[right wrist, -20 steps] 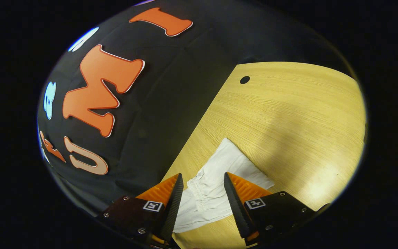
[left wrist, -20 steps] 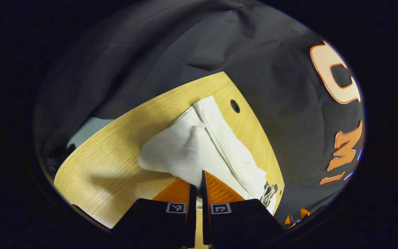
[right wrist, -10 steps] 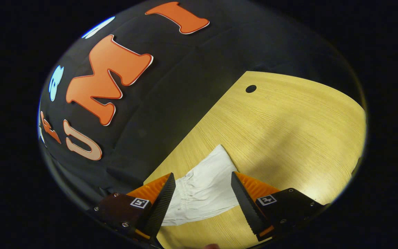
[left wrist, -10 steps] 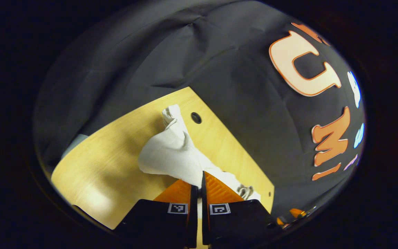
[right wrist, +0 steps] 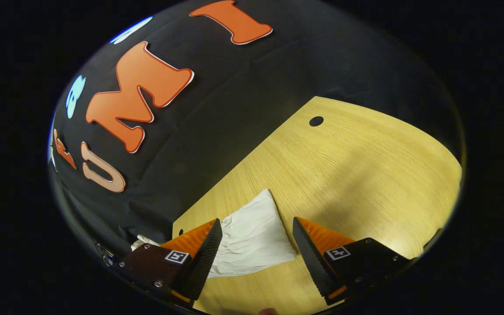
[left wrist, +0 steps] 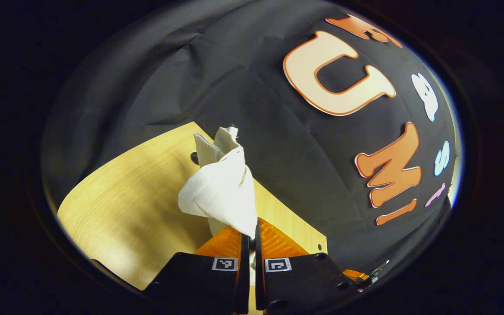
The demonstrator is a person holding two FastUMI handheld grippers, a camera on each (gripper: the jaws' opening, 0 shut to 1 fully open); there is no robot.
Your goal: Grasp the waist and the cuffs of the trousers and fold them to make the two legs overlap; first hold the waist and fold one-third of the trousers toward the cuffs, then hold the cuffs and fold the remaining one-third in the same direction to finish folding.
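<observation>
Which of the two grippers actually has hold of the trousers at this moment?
The left gripper: its fingers are shut on a lifted bunch of the white trousers. The right gripper stands open, fingers apart either side of cloth lying on the table.

Right gripper (right wrist: pixel 256 245) fingers apart over trousers (right wrist: pixel 254 238), table (right wrist: pixel 357 175).

We see from each claw's camera, low and close over the counter (left wrist: pixel 116 197), facing the booth wall; both views share the white trousers (left wrist: pixel 221 188).
</observation>
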